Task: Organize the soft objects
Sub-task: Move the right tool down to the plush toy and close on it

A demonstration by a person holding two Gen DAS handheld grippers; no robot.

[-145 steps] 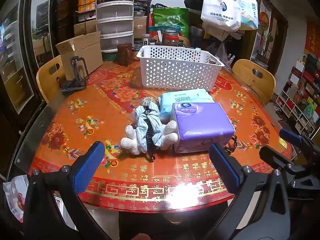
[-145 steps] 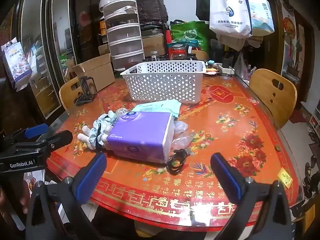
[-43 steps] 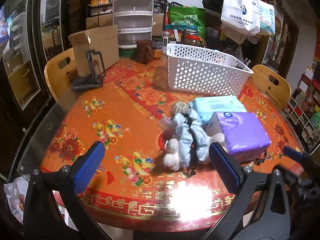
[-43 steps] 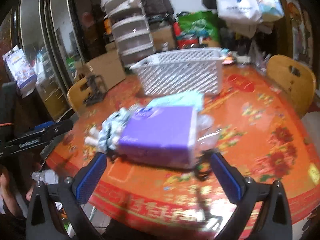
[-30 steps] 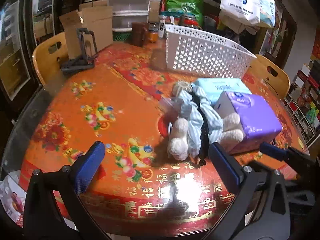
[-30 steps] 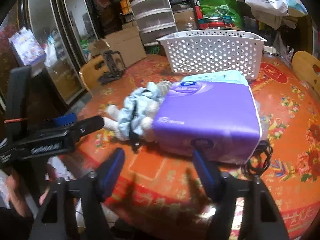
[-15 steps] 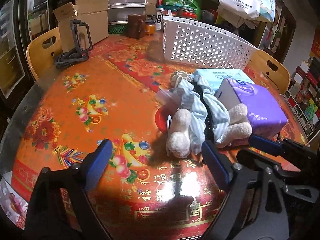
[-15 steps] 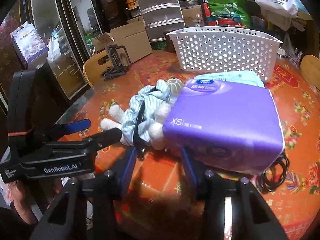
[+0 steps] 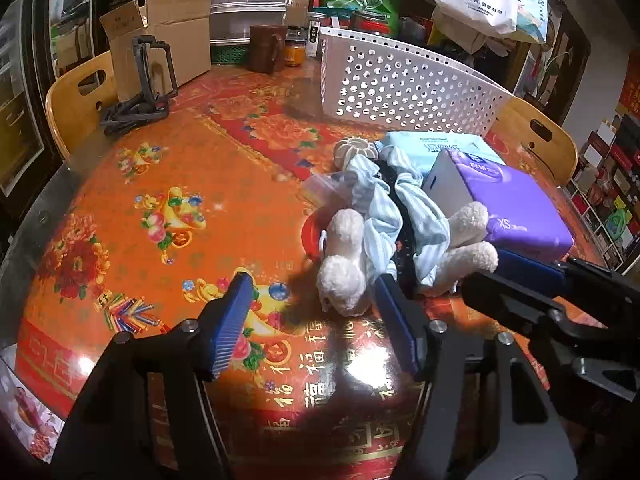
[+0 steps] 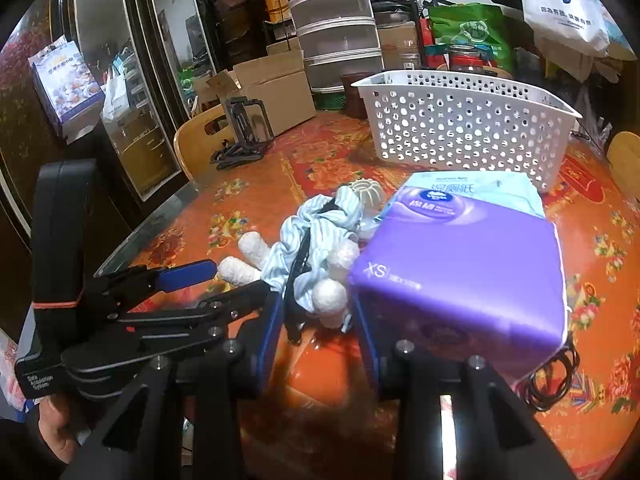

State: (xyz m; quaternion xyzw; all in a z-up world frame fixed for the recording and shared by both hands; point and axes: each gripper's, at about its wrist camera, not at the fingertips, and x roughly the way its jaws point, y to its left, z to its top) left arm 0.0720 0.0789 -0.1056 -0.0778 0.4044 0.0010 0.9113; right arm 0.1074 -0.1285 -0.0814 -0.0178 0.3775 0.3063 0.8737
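A white plush toy in blue striped clothes [image 9: 384, 236] lies on the red patterned table, also in the right wrist view [image 10: 312, 256]. A purple tissue pack [image 9: 508, 204] [image 10: 468, 276] lies right of it, over a light blue wipes pack [image 9: 432, 148] [image 10: 472, 192]. The white perforated basket [image 9: 404, 80] [image 10: 464, 120] stands behind them. My left gripper [image 9: 316, 320] is open, its jaws on either side of the toy's near leg, not touching it. My right gripper [image 10: 318, 328] is half closed, just in front of the toy's other legs.
A black cable coil [image 10: 548, 376] lies by the purple pack. A black stand [image 9: 140, 92], a cardboard box [image 9: 168, 40], a brown mug [image 9: 266, 48] and jars sit at the table's far side. Wooden chairs [image 9: 76, 100] stand around the table.
Both grippers moved forward to the plush toy. Both sets of jaws have narrowed, the right one most.
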